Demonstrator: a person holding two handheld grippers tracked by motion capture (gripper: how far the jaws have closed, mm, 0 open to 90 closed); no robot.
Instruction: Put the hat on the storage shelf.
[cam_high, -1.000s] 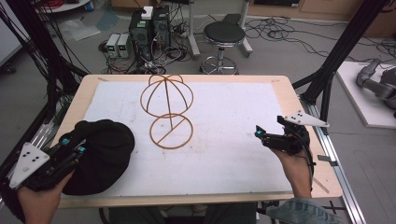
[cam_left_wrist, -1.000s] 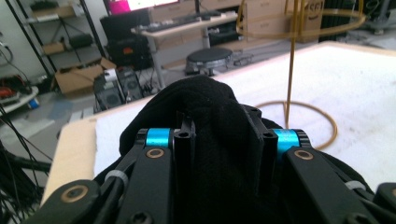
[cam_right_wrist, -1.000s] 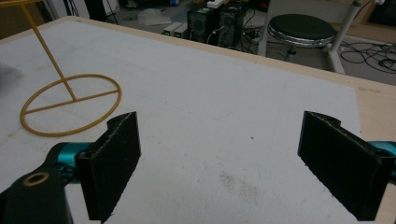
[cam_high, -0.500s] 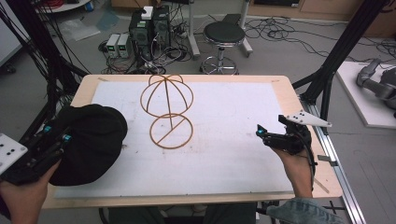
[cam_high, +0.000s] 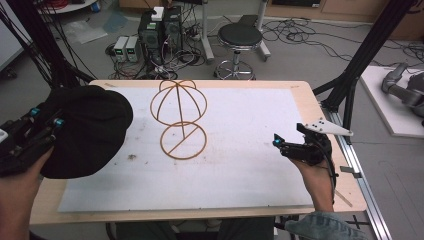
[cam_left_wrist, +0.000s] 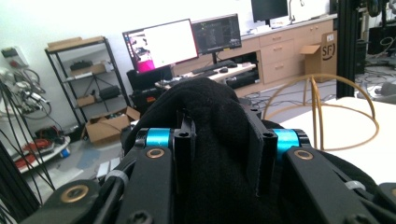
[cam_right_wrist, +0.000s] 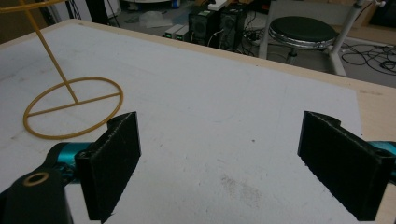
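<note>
A: Over the left edge of the high view: left gripper (cam_high: 47, 131) has the black hat (cam_high: 87, 130) pinched, hat held above the table's (cam_high: 300, 92) left side. Wire hat stand (cam_high: 181, 120) sits upper centre on the white mat (cam_high: 240, 165), nothing on it. Hat is just left of the stand, apart from it.

B: Right side?

A: Right gripper (cam_high: 280, 145) is at centre right of the frame, above the mat's right part, well apart from both hat and stand. Too small there to read the jaws.

B: Left gripper view?

A: Black hat (cam_left_wrist: 210, 154) bunched between the two jaws at frame centre, jaws pressed onto the fabric. Wire hat stand's (cam_left_wrist: 322, 112) dome is beyond it, right of centre. Cardboard boxes (cam_left_wrist: 109, 123) on the floor at left; can't tell what's in them.

B: Right gripper view?

A: Right gripper (cam_right_wrist: 219, 158) jaws spread wide, lower left and lower right of frame, bare white mat (cam_right_wrist: 224, 107) between them. Stand's ring base (cam_right_wrist: 72, 112) is at left, near the left jaw, not touching. Stool (cam_right_wrist: 303, 30) at upper right, off the table.
</note>
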